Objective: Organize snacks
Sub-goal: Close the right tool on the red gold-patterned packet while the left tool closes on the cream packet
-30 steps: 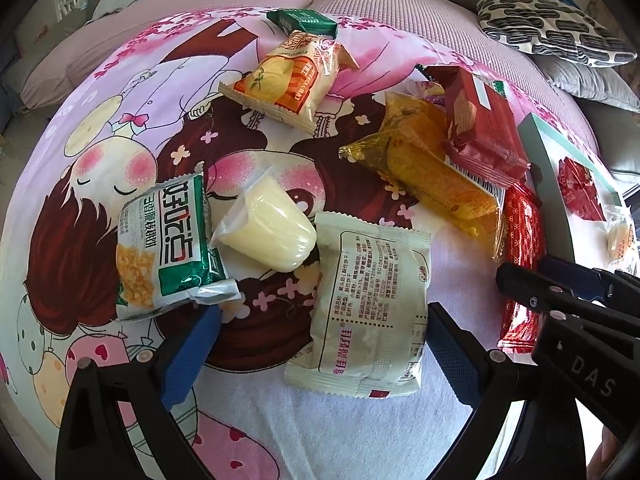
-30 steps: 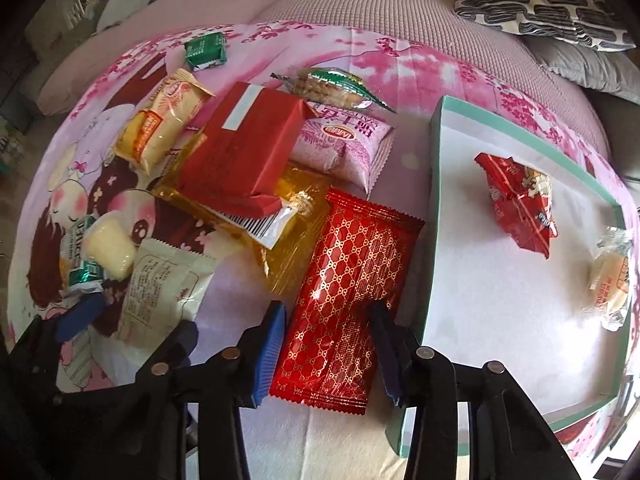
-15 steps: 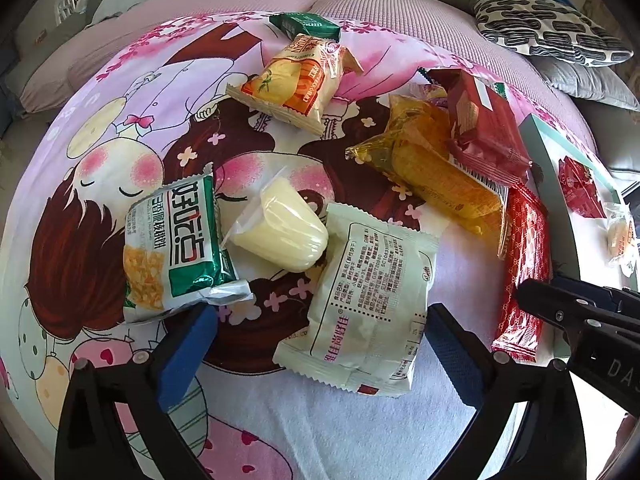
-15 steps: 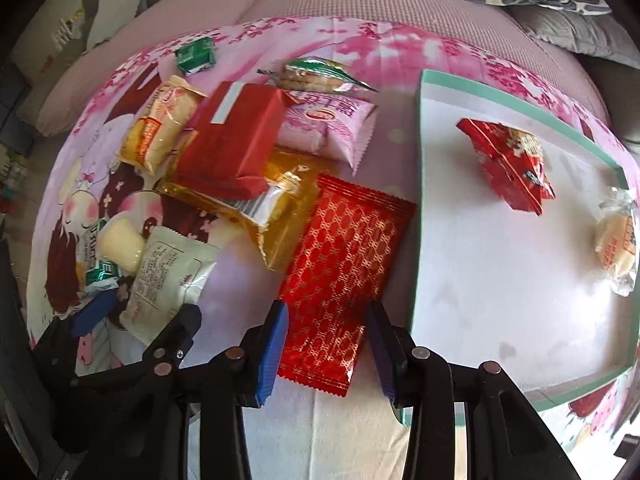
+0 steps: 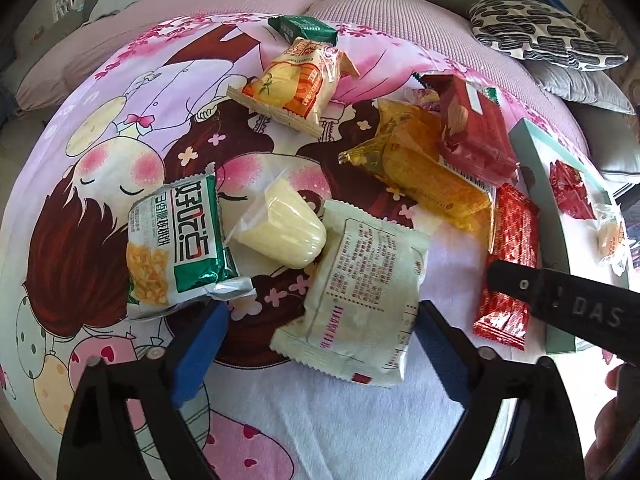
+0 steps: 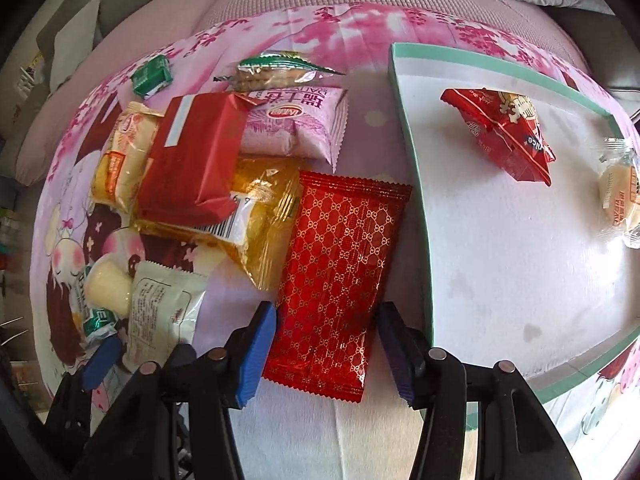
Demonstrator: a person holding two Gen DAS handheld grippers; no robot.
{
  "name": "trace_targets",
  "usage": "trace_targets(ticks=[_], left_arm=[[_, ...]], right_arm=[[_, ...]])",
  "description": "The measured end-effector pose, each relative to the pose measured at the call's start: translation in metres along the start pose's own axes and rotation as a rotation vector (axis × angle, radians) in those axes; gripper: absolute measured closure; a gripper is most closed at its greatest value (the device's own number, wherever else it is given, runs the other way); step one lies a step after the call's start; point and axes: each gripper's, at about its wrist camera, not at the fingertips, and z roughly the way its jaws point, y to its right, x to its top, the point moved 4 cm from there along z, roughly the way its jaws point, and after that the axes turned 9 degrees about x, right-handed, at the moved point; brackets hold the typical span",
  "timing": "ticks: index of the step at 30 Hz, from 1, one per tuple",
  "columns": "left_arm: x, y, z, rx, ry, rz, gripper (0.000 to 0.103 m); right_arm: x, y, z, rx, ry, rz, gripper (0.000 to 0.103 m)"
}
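A cream packet (image 5: 360,300) with printed text lies between the jaws of my left gripper (image 5: 320,344). Those jaws are closing; the left pad still stands clear of the packet. A red packet with a gold pattern (image 6: 336,280) lies between the jaws of my right gripper (image 6: 325,354), beside the teal-rimmed tray (image 6: 416,200). These jaws are opening and straddle the packet's near end without pressing it. A red snack pack (image 6: 504,132) and a pale cake pack (image 6: 620,196) lie in the tray. The right gripper's black finger (image 5: 552,300) crosses the red packet (image 5: 512,248) in the left wrist view.
More snacks lie loose on the cartoon-print cloth (image 5: 120,128): a green-and-white pack (image 5: 176,240), a clear-wrapped yellow cake (image 5: 280,228), an orange pack (image 5: 300,80), a gold bag (image 5: 424,176) under a dark red pack (image 5: 472,132), a pink pack (image 6: 296,124). Cushions (image 5: 540,28) lie behind.
My right gripper's jaws have widened from narrower than the red packet to either side of it, and the gripper has rolled and shifted. The left jaws have narrowed a little around the cream packet.
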Motion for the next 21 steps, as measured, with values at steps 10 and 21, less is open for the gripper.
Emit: trace_targets(ticks=[10,21], left_arm=[[-0.001,0.002,-0.009,-0.038,0.018,0.009,0.038],[0.001,0.005,-0.011,-0.083,0.024,0.003,0.048]], right_arm=[[-0.003,-0.012,0.015,-0.018,0.040,-0.014,0.051],[-0.043,-0.012,-0.002,0.046,0.095,-0.067,0.054]])
